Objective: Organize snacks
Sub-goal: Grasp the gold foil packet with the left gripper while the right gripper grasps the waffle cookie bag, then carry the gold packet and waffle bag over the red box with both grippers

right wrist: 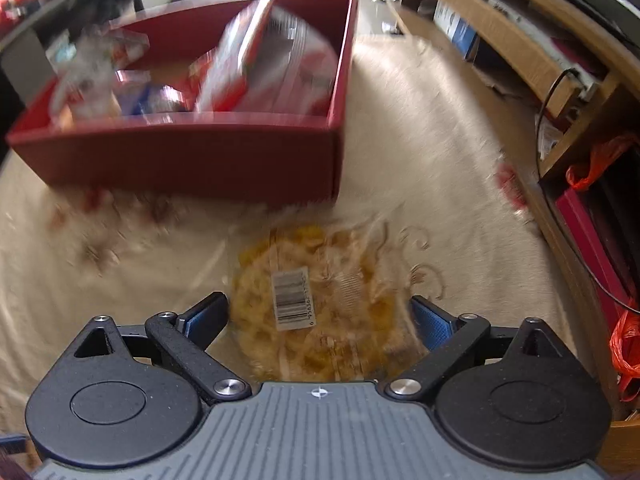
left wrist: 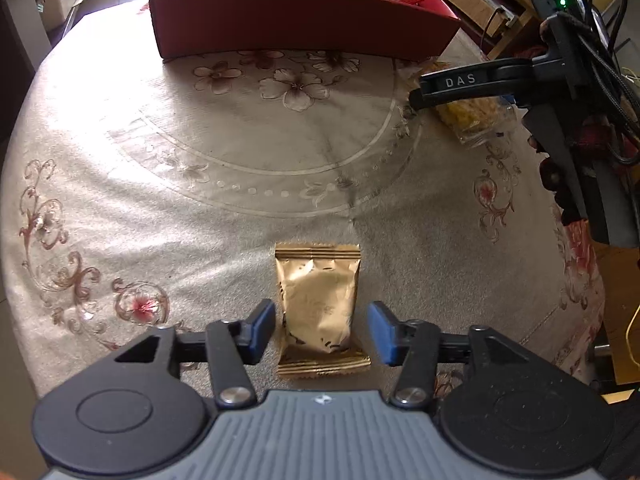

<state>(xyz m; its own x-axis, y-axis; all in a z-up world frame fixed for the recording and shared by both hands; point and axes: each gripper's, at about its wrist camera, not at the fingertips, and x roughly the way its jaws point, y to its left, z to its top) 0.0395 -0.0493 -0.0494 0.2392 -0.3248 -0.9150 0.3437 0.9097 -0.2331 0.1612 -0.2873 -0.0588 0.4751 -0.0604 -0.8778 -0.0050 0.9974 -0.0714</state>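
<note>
A gold foil snack packet lies flat on the beige flowered cloth. My left gripper points down over its near half, with one blue pad on each side and a thin gap at both, so it is open. A clear bag of yellow snacks with a barcode label lies on the cloth in front of the red box. My right gripper stands wide open around this bag, its pads off it. In the left wrist view the right gripper's black finger hovers over the same bag.
The red box at the far side of the table holds several snack packs. Wooden shelving with cables and orange bags runs along the right. The table's round edge drops off on the left and right.
</note>
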